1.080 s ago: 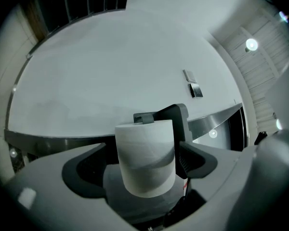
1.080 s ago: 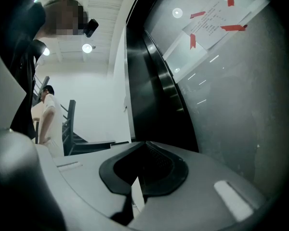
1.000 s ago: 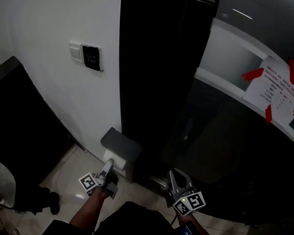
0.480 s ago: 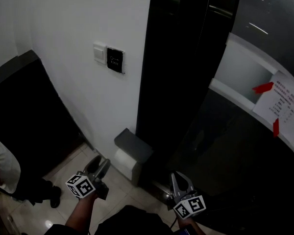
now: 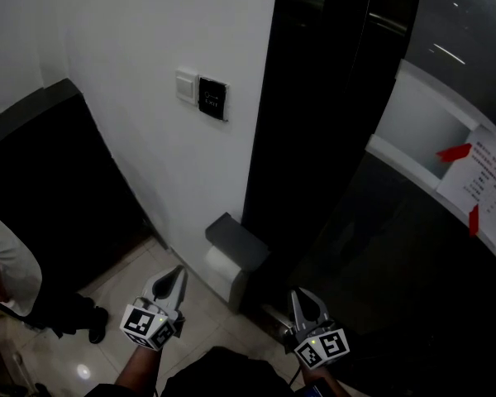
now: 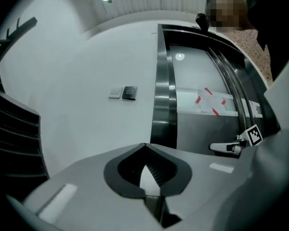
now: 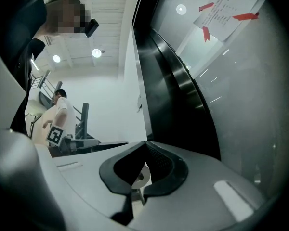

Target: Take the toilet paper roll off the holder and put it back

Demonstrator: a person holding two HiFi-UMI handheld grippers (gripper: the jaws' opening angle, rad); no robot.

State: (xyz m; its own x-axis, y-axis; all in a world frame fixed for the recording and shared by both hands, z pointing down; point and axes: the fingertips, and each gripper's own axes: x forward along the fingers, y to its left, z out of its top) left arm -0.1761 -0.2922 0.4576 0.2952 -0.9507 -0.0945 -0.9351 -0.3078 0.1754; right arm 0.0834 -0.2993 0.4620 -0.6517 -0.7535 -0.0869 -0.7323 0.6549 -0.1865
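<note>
left hand-held gripper (image 5: 178, 274) just closed, pressed together, empty; right hand-held gripper (image 5: 302, 298) likewise. toilet paper roll (image 5: 221, 265) at left's 1 o'clock, on holder (image 5: 238, 242). risk: unopened jaws would nudge roll, not grasp.

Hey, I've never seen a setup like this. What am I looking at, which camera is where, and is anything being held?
No robot here: a person holds a grasping tool in each hand. The head view comes from a camera on their head, looking down at the left tool and right tool, each carrying a marker cube. The other two pictures come from cameras riding on those tools, looking along their jaws. Low by the white wall, a toilet paper roll sits under a grey holder cover, above a pale tiled floor. Both tools are shut and empty; the left one's jaws have just closed on nothing.
</note>
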